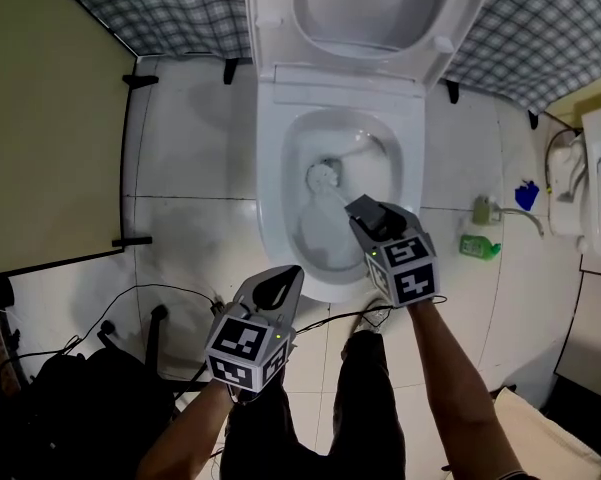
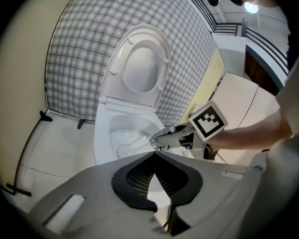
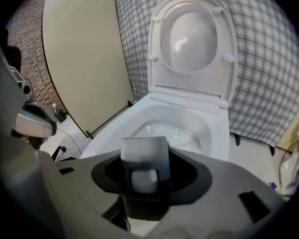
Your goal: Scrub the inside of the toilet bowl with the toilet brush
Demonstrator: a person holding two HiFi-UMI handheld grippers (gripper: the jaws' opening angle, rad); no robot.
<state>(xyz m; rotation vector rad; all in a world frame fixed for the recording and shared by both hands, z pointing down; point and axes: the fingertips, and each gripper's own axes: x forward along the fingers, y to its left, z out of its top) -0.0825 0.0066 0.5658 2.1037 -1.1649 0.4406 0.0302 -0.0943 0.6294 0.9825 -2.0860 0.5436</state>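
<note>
The white toilet (image 1: 270,168) stands with its lid (image 1: 370,8) raised. In the head view my right gripper (image 1: 365,213) is shut on the handle (image 1: 342,200) of the toilet brush, whose white bristle head (image 1: 323,177) sits inside the bowl at its left side. The right gripper view shows the white handle (image 3: 144,179) clamped between the jaws, with the bowl (image 3: 169,131) beyond. My left gripper (image 1: 280,280) hangs shut and empty before the toilet's front left rim. In the left gripper view its jaw tips (image 2: 154,153) meet, and the right gripper (image 2: 161,139) and brush (image 2: 129,144) show ahead.
A green bottle (image 1: 478,246) and a blue item (image 1: 526,195) lie on the floor right of the toilet, near a white fixture (image 1: 570,193). Cables (image 1: 130,308) and a black bag (image 1: 70,408) lie at lower left. A beige partition (image 1: 40,118) closes the left side.
</note>
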